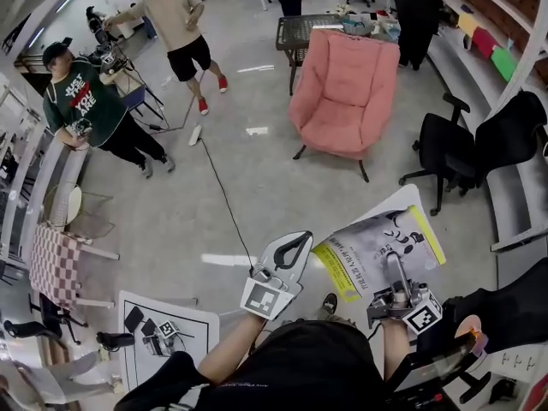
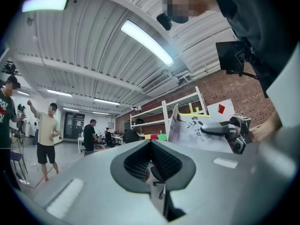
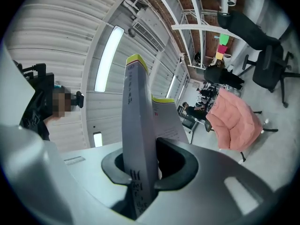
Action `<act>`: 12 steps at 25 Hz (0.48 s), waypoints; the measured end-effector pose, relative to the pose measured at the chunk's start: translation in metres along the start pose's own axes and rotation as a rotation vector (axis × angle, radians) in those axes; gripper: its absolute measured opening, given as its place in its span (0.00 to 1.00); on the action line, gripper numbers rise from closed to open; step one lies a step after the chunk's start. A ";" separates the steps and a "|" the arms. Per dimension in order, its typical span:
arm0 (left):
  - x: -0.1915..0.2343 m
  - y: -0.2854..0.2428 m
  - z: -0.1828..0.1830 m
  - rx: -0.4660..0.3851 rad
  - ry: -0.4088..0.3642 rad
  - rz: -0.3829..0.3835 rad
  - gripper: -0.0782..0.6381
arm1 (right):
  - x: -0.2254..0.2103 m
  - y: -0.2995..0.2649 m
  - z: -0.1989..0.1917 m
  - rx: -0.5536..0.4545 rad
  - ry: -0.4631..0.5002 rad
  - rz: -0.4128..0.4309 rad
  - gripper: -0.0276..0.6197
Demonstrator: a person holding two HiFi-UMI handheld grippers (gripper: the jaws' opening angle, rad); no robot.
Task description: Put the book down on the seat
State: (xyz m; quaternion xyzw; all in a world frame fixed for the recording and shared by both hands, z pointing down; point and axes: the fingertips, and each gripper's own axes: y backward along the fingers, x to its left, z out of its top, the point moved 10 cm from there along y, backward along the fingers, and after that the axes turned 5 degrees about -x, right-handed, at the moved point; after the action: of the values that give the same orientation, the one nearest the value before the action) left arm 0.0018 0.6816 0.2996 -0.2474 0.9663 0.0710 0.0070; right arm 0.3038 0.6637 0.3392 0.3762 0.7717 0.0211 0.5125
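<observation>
My right claw (image 1: 396, 262) is clenched on a thin paperback book with a grey-and-white cover and a yellow band along two edges (image 1: 383, 245). In the right gripper view its two pale grey jaws press the book (image 3: 136, 102) from both sides near its spine, so the right claw (image 3: 140, 150) holds it edge-on and upright in the middle of the frame. From the head view the book sits in the lower right of centre, cover up and tilted, above the pale grey floor (image 1: 214, 221). The book is not yet on the seat. The pink padded armchair on thin dark legs (image 1: 347, 92) stands in the upper middle of that frame, well apart from the book. In the right gripper view the same armchair (image 3: 234, 118) lies at the right. My left claw (image 1: 299, 241) is just left of the book in the head view, its jaws closed tip to tip on nothing. The left gripper view shows the left claw (image 2: 151, 146) with only the hollow between its ribbed pads. There the book (image 2: 197, 128) stands to the right of centre. A thin black cable (image 1: 224, 197) runs across the floor, and a black office chair (image 1: 445, 157) stands at the right beside the armchair. Two people stand in the upper left of the head view.
</observation>
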 end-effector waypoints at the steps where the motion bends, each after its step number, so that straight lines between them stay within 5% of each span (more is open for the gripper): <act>1: 0.000 -0.009 0.000 0.001 -0.003 0.005 0.10 | -0.005 -0.004 0.006 0.005 -0.002 0.001 0.19; 12: 0.036 -0.065 -0.016 0.030 0.003 0.048 0.10 | -0.063 -0.054 0.029 0.020 -0.062 -0.010 0.19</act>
State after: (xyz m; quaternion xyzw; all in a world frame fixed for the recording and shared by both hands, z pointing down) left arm 0.0019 0.6060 0.3053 -0.2239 0.9730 0.0562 0.0074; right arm 0.3092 0.5772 0.3517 0.3779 0.7573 -0.0007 0.5327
